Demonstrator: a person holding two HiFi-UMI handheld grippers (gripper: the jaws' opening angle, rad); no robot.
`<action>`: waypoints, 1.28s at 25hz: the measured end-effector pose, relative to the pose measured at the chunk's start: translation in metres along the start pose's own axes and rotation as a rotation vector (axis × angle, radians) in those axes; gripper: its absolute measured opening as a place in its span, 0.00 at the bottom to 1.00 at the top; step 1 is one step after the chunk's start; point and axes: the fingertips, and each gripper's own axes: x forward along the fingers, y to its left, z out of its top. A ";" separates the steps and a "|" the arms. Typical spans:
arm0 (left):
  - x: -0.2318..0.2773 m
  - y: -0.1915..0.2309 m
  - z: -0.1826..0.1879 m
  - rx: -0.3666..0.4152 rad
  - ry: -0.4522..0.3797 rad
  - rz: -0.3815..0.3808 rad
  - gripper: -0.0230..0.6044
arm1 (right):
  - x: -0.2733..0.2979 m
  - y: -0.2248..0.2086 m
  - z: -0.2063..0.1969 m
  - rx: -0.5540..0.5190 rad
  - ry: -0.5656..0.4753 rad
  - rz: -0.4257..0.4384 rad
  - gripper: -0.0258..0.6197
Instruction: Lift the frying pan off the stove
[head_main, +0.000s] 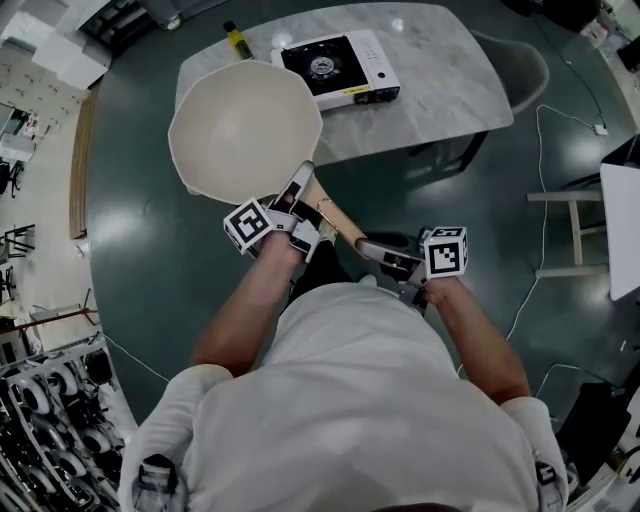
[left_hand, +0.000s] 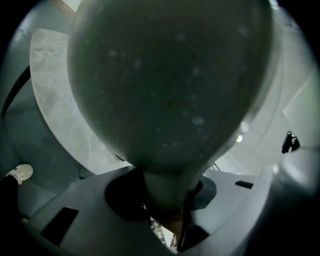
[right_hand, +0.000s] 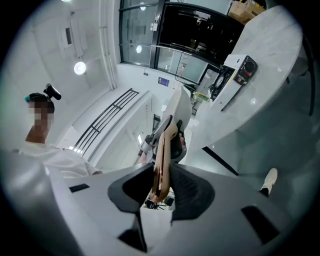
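Head view, pan: I see the frying pan (head_main: 245, 130) held up in the air, clear of the stove (head_main: 335, 65). Its pale bowl overlaps the near corner of the table (head_main: 450, 90) and the floor (head_main: 150, 250).
Head view, stove: it sits on the marble table, with a yellow bottle (head_main: 238, 40) just beside it.
Head view, grippers: my left gripper (head_main: 297, 195) is on the handle (head_main: 338, 222) close to the bowl. My right gripper (head_main: 378, 250) is at the handle's free end.
Left gripper view, jaws: clamped on the neck where handle meets bowl. The pan's speckled underside fills most of this view.
Right gripper view, jaws: pressed together on the wooden handle, which shows edge-on between the pads. The stove and table are well apart at upper right.
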 end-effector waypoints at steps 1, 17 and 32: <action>-0.006 0.000 -0.001 0.000 -0.008 0.001 0.27 | 0.000 0.003 -0.003 -0.004 0.006 0.005 0.21; -0.057 -0.008 0.006 -0.001 -0.074 -0.002 0.27 | 0.019 0.023 -0.032 -0.039 0.058 0.038 0.21; -0.060 -0.012 0.009 -0.004 -0.107 -0.012 0.27 | 0.019 0.024 -0.028 -0.061 0.074 0.055 0.21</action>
